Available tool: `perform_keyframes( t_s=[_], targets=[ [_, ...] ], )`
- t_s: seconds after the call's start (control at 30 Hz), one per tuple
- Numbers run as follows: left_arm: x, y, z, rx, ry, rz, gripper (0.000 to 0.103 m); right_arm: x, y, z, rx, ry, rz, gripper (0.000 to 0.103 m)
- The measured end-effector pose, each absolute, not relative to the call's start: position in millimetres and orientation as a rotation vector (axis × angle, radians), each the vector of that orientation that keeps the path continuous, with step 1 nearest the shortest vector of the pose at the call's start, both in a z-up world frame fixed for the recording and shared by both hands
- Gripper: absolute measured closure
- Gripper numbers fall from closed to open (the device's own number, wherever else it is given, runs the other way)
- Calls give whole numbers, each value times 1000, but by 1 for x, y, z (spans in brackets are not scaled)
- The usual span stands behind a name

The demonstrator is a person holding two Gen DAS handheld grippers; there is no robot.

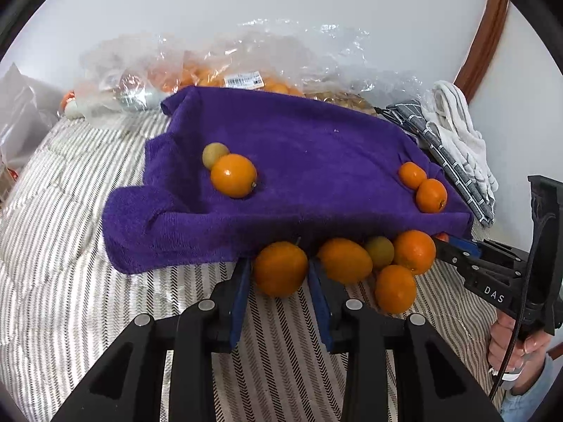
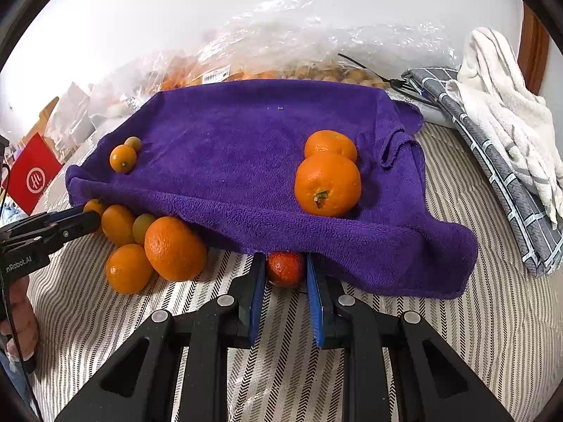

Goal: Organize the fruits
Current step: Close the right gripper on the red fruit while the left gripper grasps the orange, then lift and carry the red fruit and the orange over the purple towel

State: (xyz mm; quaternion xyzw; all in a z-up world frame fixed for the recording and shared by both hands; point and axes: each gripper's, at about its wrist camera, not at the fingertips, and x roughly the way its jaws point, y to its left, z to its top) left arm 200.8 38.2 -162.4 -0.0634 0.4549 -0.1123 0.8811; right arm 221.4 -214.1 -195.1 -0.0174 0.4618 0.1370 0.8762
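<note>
left hand-held gripper (image 1: 279,269) | clamps orange fruit (image 1: 280,269) | beside purple towel (image 1: 281,161)

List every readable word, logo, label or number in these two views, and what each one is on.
"DAS": white letters on the right gripper body, seen in the left wrist view.
"nRobot.AI": cut off at the frame edge, on the left gripper body.
"HL"-like round logo: on the red box; uncertain.
Barcode label on the plastic bag: print too small to read.

Quick count: seven orange fruits (image 1: 233,176), three up on the purple towel (image 1: 299,133), four loose off its 6 o'clock edge. Two greenish ones (image 1: 215,154): one at 9 o'clock, one in the loose bunch. One reddish fruit (image 2: 285,269). Two folded cloths (image 2: 492,123) at 3 o'clock.
</note>
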Motion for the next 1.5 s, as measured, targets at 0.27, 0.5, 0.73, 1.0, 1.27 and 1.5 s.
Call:
perform_keyframes(
  t_s=[0.27,0.5,0.73,1.0,1.27,1.5],
  targets=[
    [195,36,-157,-115,903,-236,72,217,-216,-190,-32,936,303,80],
    [185,40,-140,-145,809,-275,72,207,-218,-176,-14,856,354,80],
    [186,51,-133,-187,781,-258,72,202,-222,-164,23,794,370,80],
    [189,69,-128,-250,757,-207,72,201,-237,-153,87,742,327,80],
    [189,84,-123,-287,729,-149,72,202,-243,-150,90,712,269,80],
    [184,95,-101,-277,659,-91,72,207,-244,-146,92,712,253,80]
  ],
)
